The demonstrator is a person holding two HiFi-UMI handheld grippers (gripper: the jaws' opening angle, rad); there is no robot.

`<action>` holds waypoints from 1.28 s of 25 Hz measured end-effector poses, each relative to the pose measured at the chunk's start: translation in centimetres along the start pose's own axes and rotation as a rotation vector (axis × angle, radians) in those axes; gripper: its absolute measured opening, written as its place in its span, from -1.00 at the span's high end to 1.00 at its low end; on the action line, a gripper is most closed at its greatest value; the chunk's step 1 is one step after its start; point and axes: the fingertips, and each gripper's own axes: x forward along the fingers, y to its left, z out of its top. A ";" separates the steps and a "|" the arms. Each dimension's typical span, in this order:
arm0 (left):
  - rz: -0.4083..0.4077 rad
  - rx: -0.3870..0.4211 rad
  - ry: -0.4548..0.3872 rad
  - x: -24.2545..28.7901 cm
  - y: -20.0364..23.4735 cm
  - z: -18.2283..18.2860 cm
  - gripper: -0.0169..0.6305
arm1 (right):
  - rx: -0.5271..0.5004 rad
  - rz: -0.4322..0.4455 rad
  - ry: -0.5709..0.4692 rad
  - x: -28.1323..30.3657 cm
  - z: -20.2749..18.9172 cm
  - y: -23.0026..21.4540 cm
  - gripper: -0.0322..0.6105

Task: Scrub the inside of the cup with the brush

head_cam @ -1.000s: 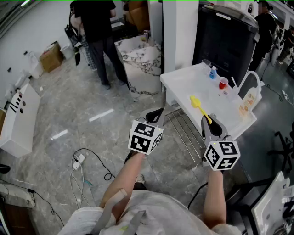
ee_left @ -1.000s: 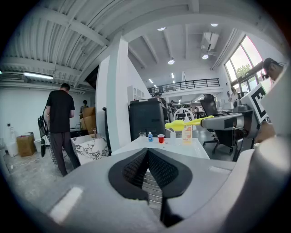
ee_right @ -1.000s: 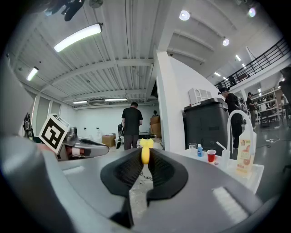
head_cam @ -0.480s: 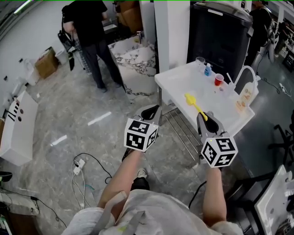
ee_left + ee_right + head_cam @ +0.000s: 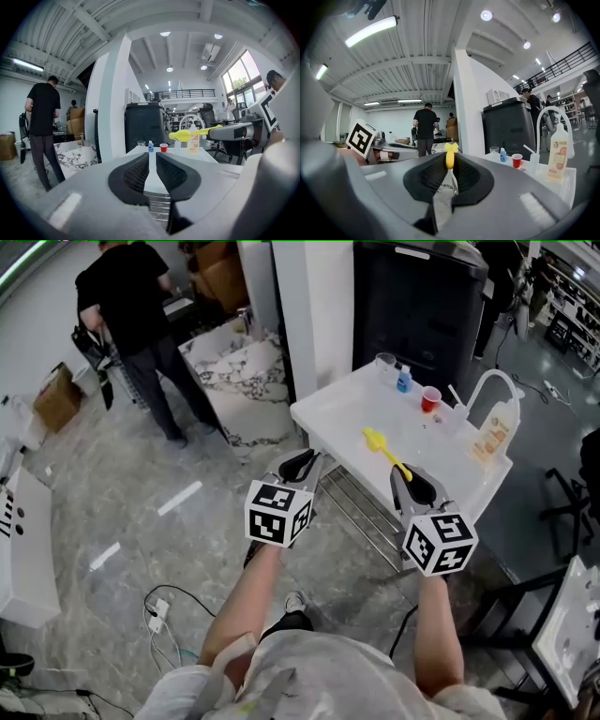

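- Between the jaws of my right claw [image 5: 403, 474] [image 5: 449, 166] sits the slim yellow plastic brush [image 5: 382, 448] [image 5: 450, 157]. The pads are clamped on its handle, and its bristled head points forward past the tips.
- In the head view the brush head shows over the near part of the white table [image 5: 337, 413], well apart from the cup.
- The small red plastic cup [image 5: 430, 399] [image 5: 516, 161] stands upright toward the table's far side.
- Beside it are a little blue bottle [image 5: 404, 381] [image 5: 502, 154] and, farther back at the corner, a clear drinking glass [image 5: 385, 363] [image 5: 494, 150].
- My left claw [image 5: 302, 463] [image 5: 152, 161] is off the table's near edge, beside the right one. Its jaws have just been opening and stand only a thin slit apart, with nothing between them.
- From the left claw the brush [image 5: 190, 135] shows up on the right, sticking out level above the table.
- At the table's right end a white arched tap [image 5: 487, 390] [image 5: 543, 122] rises next to a pale bottle with an orange label [image 5: 492, 440] [image 5: 558, 154].
- Behind the table stands a tall black cabinet [image 5: 422, 306].
- Off to the left, a person in black clothes [image 5: 131, 306] [image 5: 42, 122] stands on the grey floor, back turned.
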 end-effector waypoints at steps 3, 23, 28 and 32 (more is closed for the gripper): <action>-0.047 0.007 -0.005 2.2 2.2 0.5 0.76 | 0.004 -0.038 0.003 2.6 0.4 -0.3 0.79; -0.283 0.039 -0.045 10.6 10.3 2.2 0.31 | -0.002 -0.292 0.013 10.8 2.3 -1.1 0.79; -0.295 0.020 -0.058 12.0 10.4 2.2 0.18 | -0.001 -0.324 0.007 10.7 2.2 -2.1 0.79; -0.317 0.040 -0.060 13.6 10.0 2.5 0.18 | 0.005 -0.351 0.002 10.5 2.2 -3.8 0.79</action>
